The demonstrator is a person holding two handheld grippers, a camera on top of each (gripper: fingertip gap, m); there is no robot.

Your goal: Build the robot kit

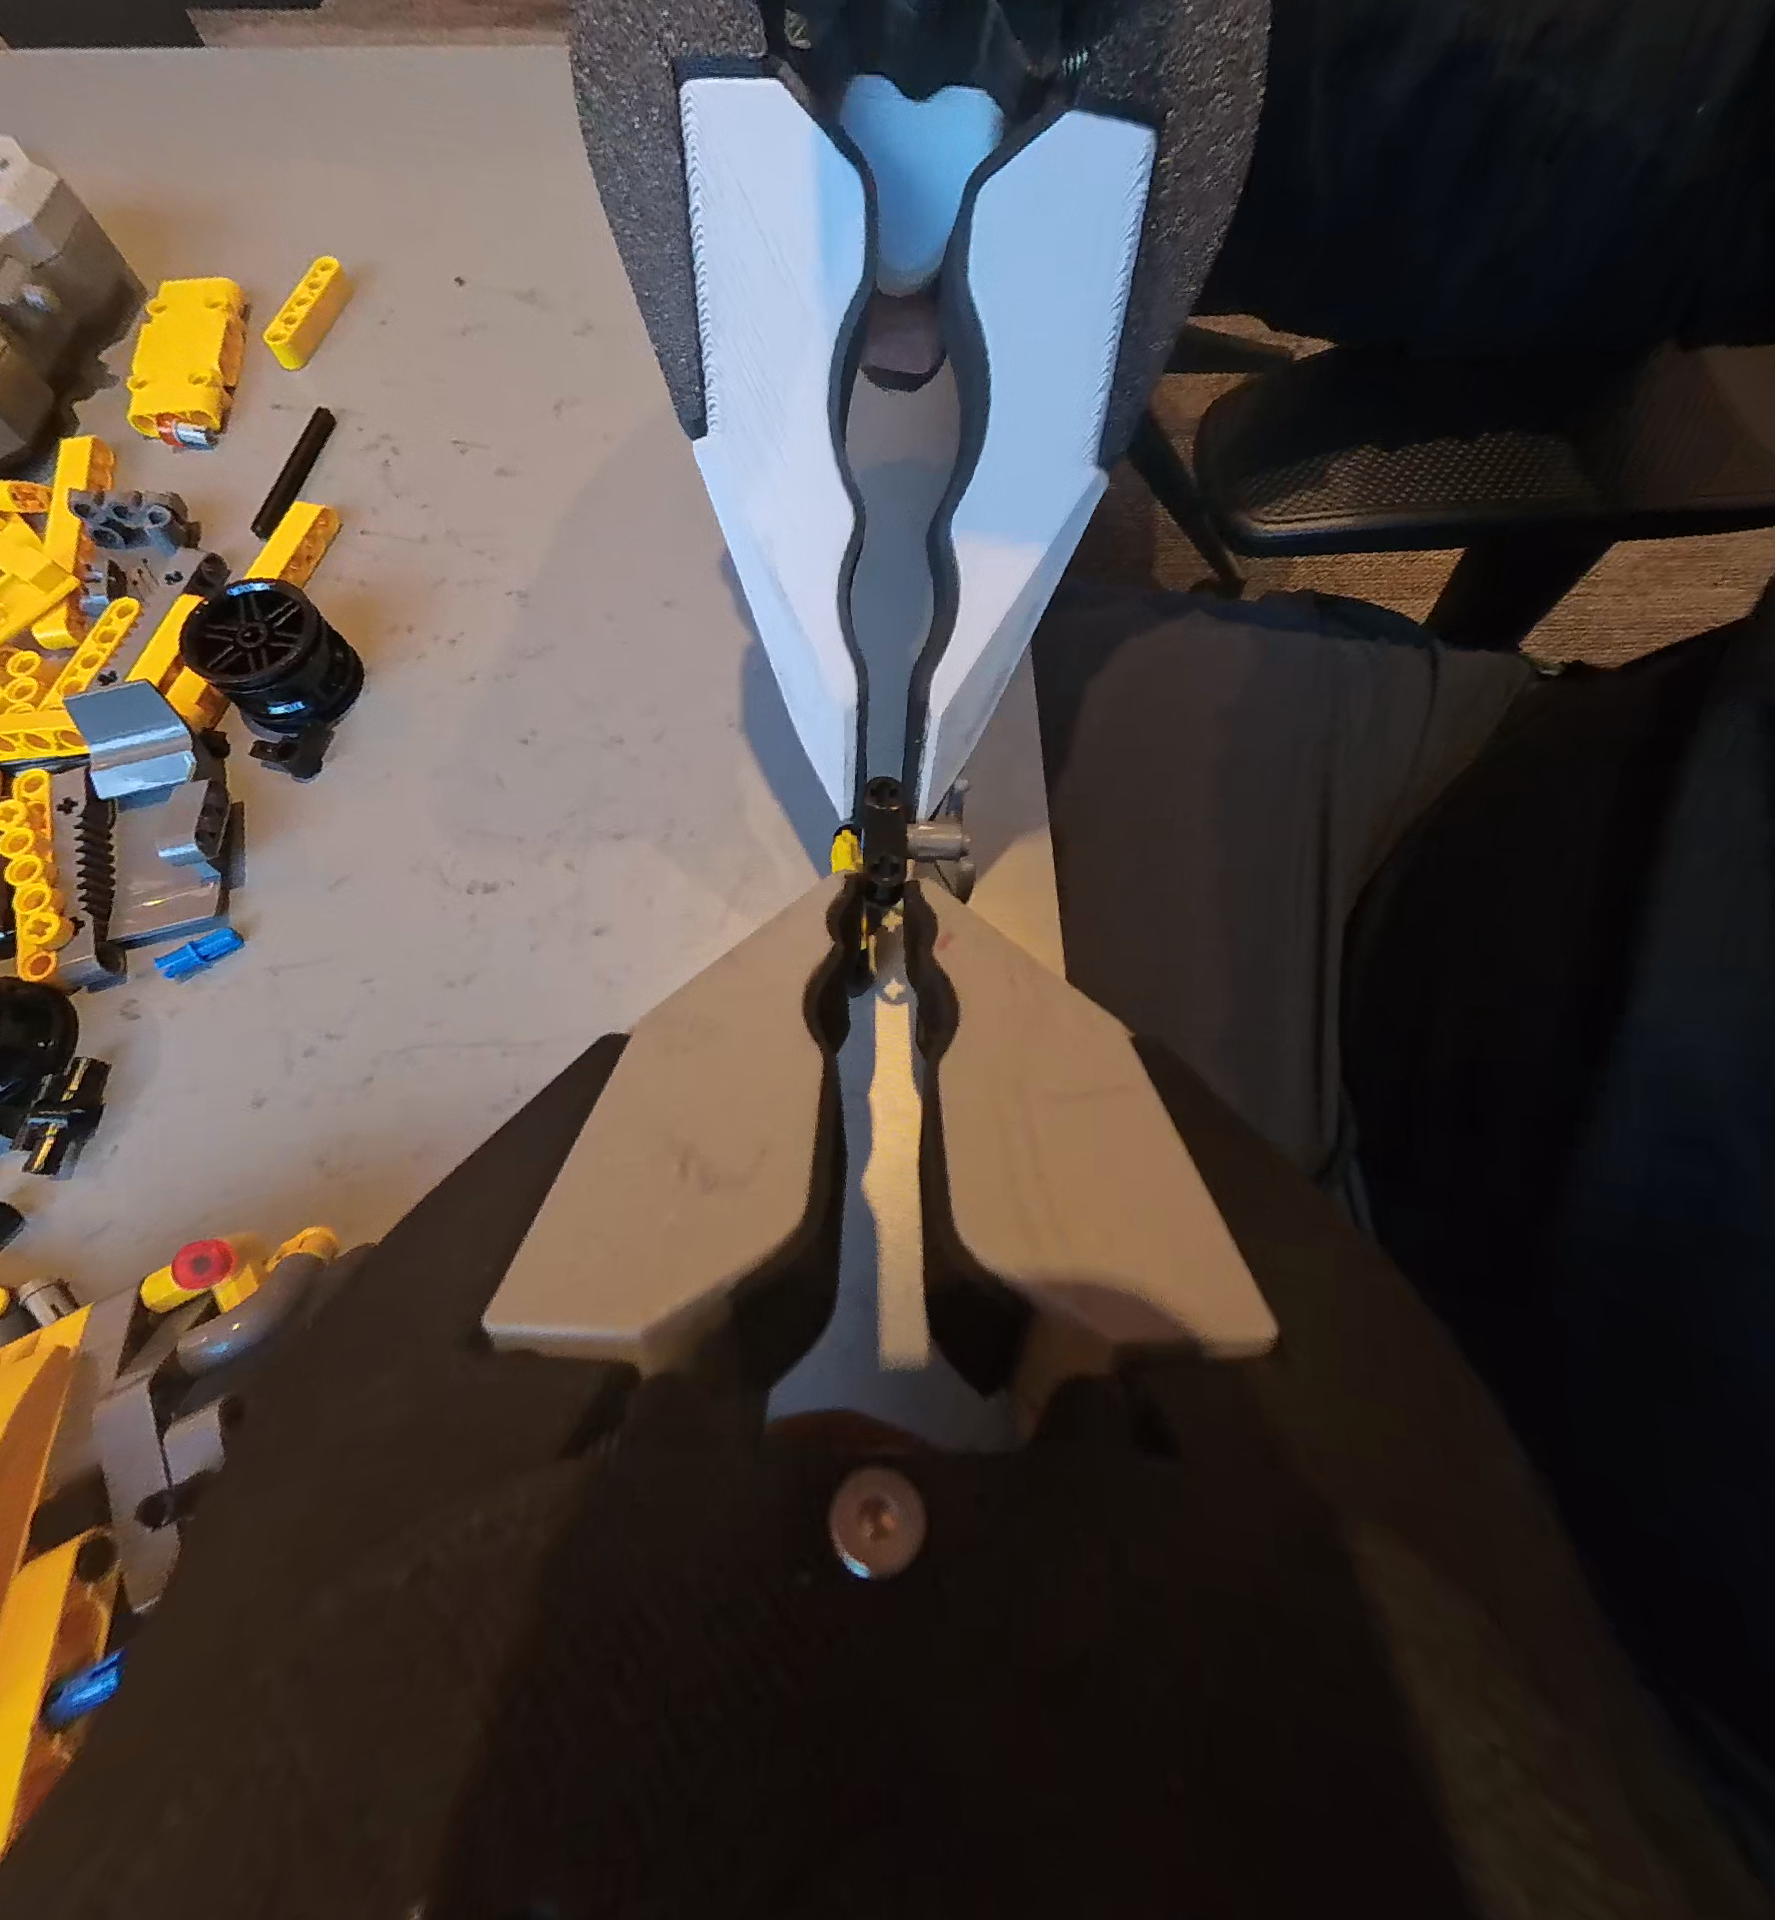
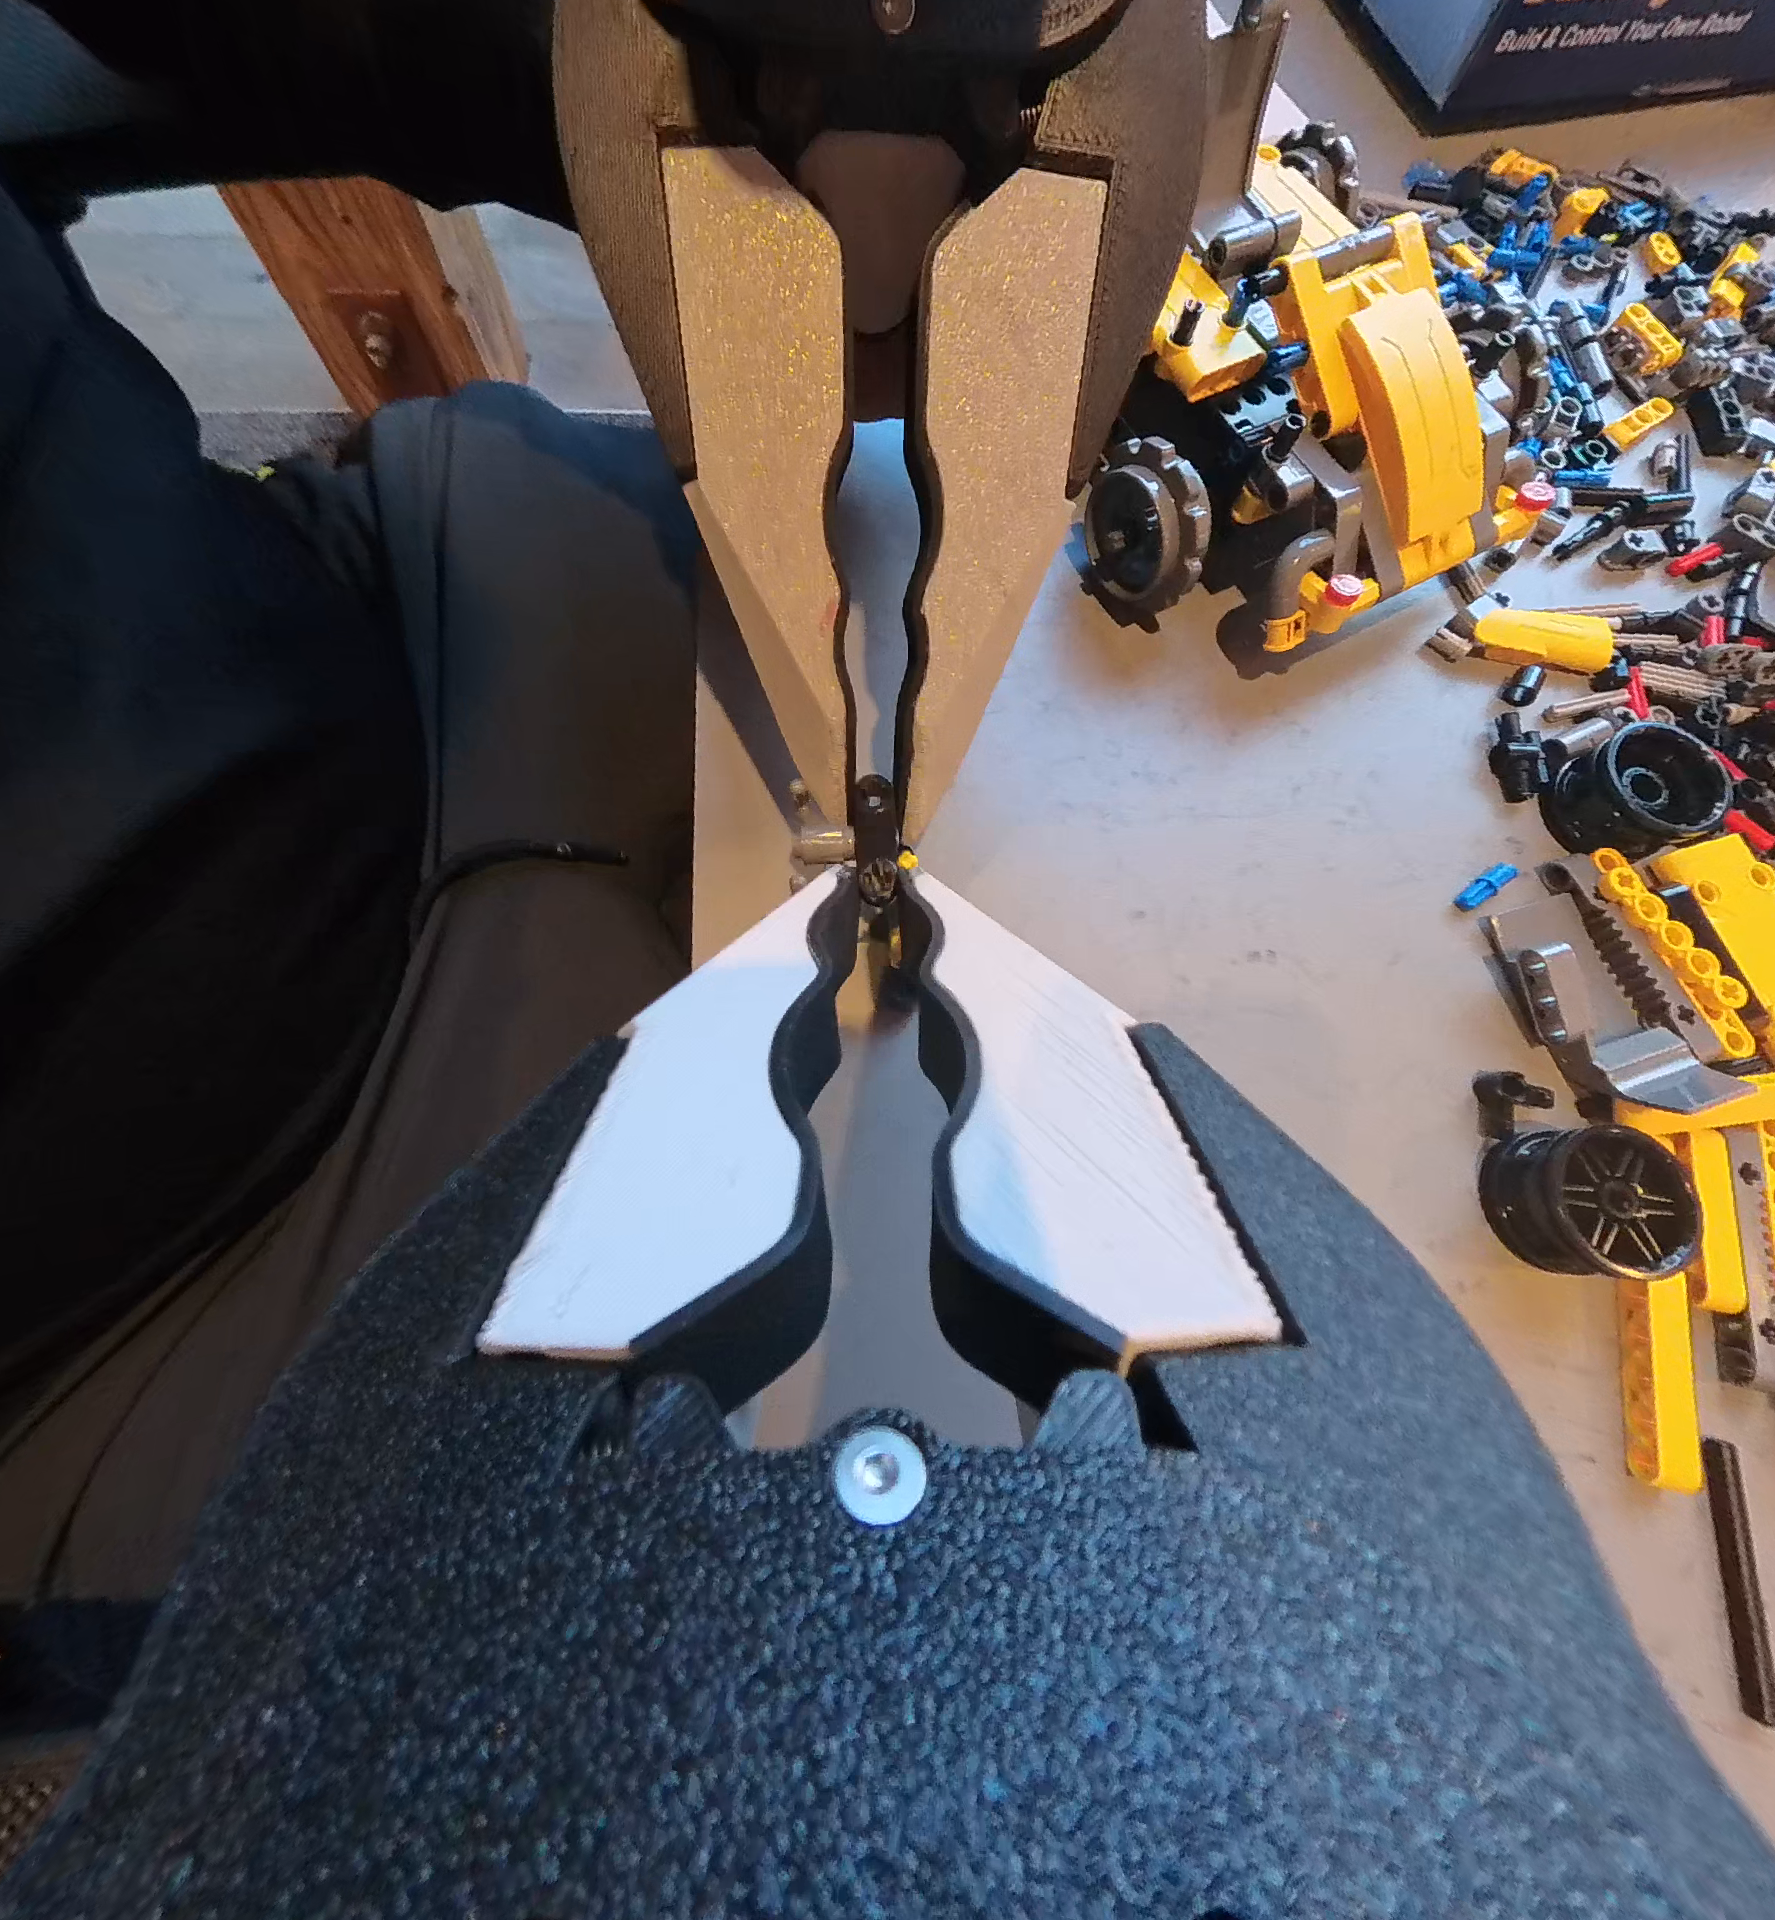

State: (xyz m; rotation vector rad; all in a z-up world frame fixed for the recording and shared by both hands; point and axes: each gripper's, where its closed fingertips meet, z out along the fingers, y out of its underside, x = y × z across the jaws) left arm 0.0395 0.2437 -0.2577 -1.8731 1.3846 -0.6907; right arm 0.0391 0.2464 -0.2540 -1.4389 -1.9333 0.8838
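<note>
Left wrist view: left tool [image 1: 878, 914] and right tool [image 1: 888, 800] meet tip to tip, each closed on small black connector piece [image 1: 884, 831], apparently sharing it for joining. Grey pin [image 1: 940, 837] juts beside. Loose yellow parts [image 1: 21, 665] lie left on grey table [image 1: 509, 727].

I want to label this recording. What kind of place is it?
Probably a hobby or work table indoors: a grey tabletop strewn with loose building-toy parts, a half-built yellow vehicle, and an office chair beside it.
</note>
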